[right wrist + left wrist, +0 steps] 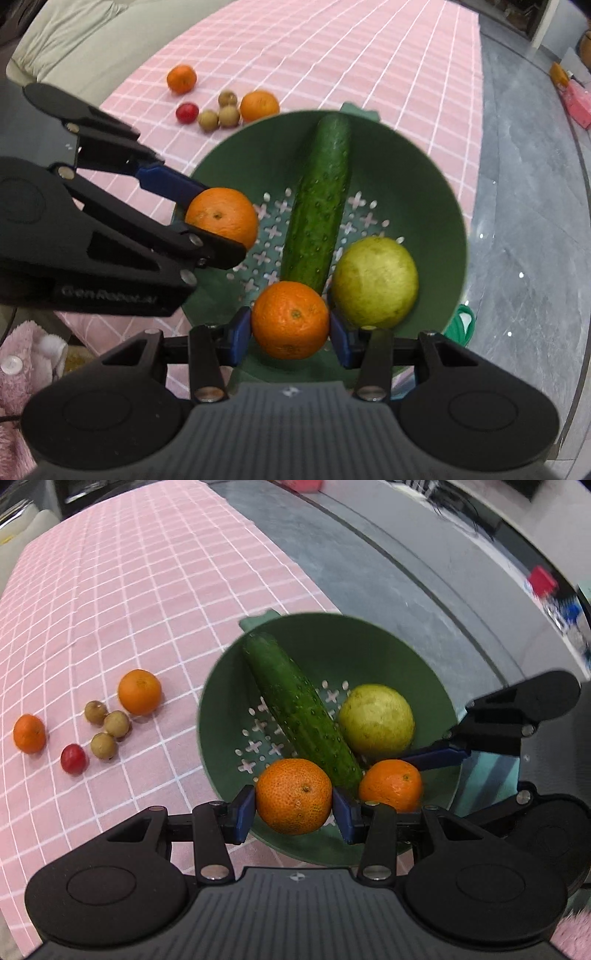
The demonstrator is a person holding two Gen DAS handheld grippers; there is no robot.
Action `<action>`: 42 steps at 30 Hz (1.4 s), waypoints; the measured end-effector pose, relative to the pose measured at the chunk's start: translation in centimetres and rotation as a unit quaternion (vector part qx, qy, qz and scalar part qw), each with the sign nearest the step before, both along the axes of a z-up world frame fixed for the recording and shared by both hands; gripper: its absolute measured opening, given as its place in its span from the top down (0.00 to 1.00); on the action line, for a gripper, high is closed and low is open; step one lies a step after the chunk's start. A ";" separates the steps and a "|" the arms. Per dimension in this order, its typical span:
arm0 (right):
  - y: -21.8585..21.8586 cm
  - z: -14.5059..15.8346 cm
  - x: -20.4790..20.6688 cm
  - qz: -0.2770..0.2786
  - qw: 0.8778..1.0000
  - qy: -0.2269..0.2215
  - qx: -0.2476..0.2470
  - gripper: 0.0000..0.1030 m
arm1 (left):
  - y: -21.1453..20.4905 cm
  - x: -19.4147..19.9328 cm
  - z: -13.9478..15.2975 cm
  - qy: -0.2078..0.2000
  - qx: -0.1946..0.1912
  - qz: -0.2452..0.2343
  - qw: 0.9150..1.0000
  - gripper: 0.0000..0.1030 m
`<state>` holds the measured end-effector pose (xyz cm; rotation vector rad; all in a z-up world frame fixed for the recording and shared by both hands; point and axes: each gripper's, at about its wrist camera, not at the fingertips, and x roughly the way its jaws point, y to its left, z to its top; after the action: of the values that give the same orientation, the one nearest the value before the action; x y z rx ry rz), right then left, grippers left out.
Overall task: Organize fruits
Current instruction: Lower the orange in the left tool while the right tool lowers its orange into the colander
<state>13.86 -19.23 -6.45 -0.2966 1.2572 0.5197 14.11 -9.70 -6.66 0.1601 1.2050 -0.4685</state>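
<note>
Fruits are split between the green colander (436, 686) and the pink checked cloth (110, 590) on the surface. Inside the colander lie a cucumber (299, 716) across the middle and a pale green fruit (376, 718) on its right.

Each tool grips a tangerine over the colander's near rim. The left tool (294, 810) has its blue pads pressed on both sides of one tangerine (294, 799); the right tool (290, 330) clamps the other tangerine (290, 319) the same way. Neither fruit looks released yet, so these two drops seem to be the step in hand.

Beyond the colander's far-left rim, well apart from both tools, six pieces lie loose on the cloth: two tangerines (139, 691) (29, 733), three small brown fruits (116, 723) in a cluster between them, and a red tomato (73, 758). By this count roughly two pieces are placed, two are arriving, and six remain.
</note>
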 end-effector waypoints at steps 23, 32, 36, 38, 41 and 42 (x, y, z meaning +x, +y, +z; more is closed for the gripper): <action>0.4 -1.0 0.2 -0.005 0.999 0.020 -0.029 0.50 | -1.8 0.3 -1.9 0.013 0.031 -0.037 0.999 0.47; 0.1 0.7 -0.5 -0.010 0.998 -0.022 -0.050 0.27 | -1.4 -0.8 -0.1 -0.016 0.039 -0.032 0.999 0.41; -0.2 1.8 -0.8 -0.016 0.998 -0.043 -0.051 0.23 | -0.6 -1.3 1.7 -0.036 0.031 -0.022 0.999 0.39; -0.1 2.4 -1.0 -0.018 0.997 -0.057 -0.055 0.23 | 0.1 -1.6 2.5 -0.048 0.031 -0.015 0.998 0.39; 0.5 3.6 -1.2 -0.019 0.994 -0.090 -0.052 0.22 | 1.1 -1.7 3.8 -0.063 0.029 0.001 0.998 0.39; 0.8 4.0 -1.2 -0.021 0.993 -0.101 -0.050 0.22 | 1.6 -1.8 4.2 -0.068 0.027 0.009 0.997 0.39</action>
<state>12.64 -18.47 -2.41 -0.3964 1.0910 0.3813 12.34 -8.08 -2.42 0.2243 1.0844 -0.4037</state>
